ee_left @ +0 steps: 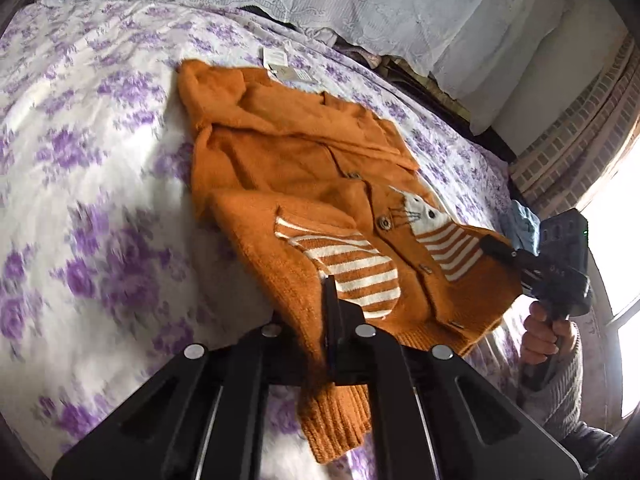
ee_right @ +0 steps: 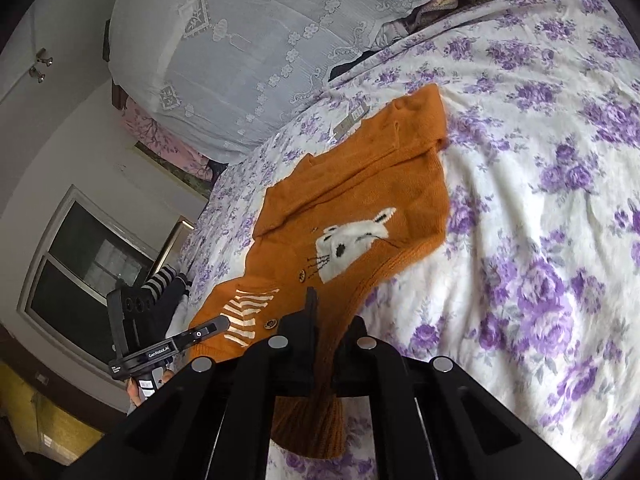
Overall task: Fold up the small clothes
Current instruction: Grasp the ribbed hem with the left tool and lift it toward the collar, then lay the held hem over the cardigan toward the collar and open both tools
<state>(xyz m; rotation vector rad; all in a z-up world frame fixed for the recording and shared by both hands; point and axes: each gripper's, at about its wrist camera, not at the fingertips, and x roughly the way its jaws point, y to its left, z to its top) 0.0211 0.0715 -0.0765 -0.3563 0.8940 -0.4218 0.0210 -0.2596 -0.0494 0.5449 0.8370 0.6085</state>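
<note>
You have both two-finger tools clamped on the bottom hem of a small orange knitted cardigan [ee_left: 304,168] that lies on a bed covered by a white sheet printed with purple flowers [ee_left: 100,160]. Your left gripper [ee_left: 331,292] is pinched shut on the ribbed hem near the garment's left corner, where a cream-striped patch is knitted in, and the loose hem hangs down between the black linkage arms. Your right gripper [ee_right: 311,300] is likewise closed on the hem at the other front panel, just below the white knitted animal face [ee_right: 352,240] and the round brown buttons [ee_right: 270,324]. From the left camera, your right hand [ee_left: 544,332], in a grey knitted sleeve, grips that tool's handle at the far right. The lower part of the cardigan is raised off the sheet at both gripped points, while its collar end rests flat farther up the bed, beside paper tags [ee_left: 280,64]. A pale lace cloth [ee_left: 360,0] drapes behind the bed.
</note>
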